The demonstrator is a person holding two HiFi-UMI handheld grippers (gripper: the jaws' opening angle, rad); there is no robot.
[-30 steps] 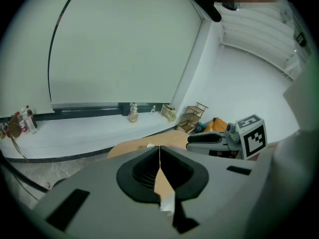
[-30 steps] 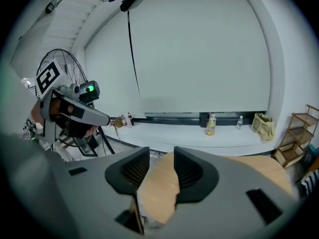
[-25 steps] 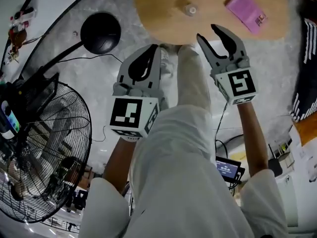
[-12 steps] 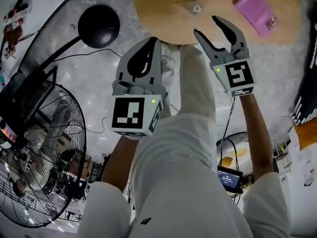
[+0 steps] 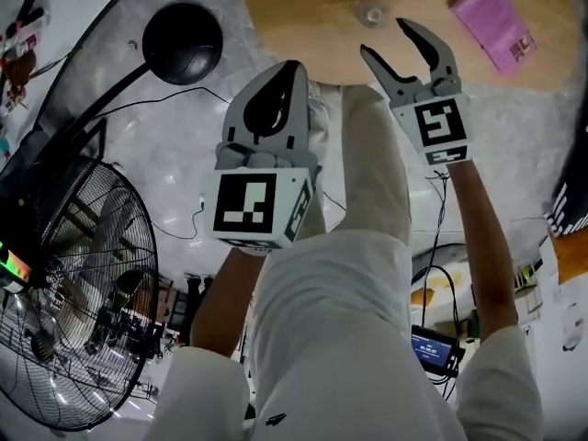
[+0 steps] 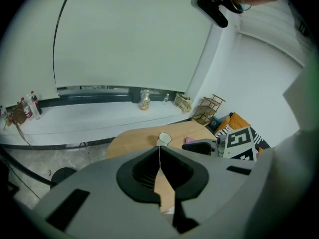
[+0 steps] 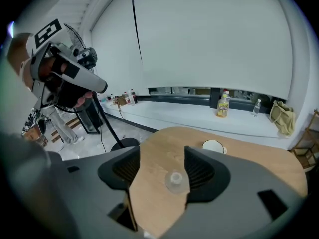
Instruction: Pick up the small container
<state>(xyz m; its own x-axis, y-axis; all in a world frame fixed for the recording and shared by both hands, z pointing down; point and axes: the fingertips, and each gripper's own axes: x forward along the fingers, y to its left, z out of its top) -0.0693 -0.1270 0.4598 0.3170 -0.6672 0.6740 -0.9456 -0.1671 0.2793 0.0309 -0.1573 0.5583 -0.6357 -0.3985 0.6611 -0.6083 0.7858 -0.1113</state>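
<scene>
Table [image 5: 303, 26] of smooth, matt wood; container [image 5: 369, 11] on it of clear plastic; fan [image 5: 83, 274] of black metal wire.

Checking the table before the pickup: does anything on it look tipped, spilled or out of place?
Nothing stands out. The small container stands upright on the wooden table, the white cup is upright too, the pink packet lies flat, and no spill shows.

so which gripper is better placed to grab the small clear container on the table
Right. The right gripper hangs just short of the small container, its fingers opening with the container lined up in the gap, untouched. The left gripper is shut and further back.
</scene>
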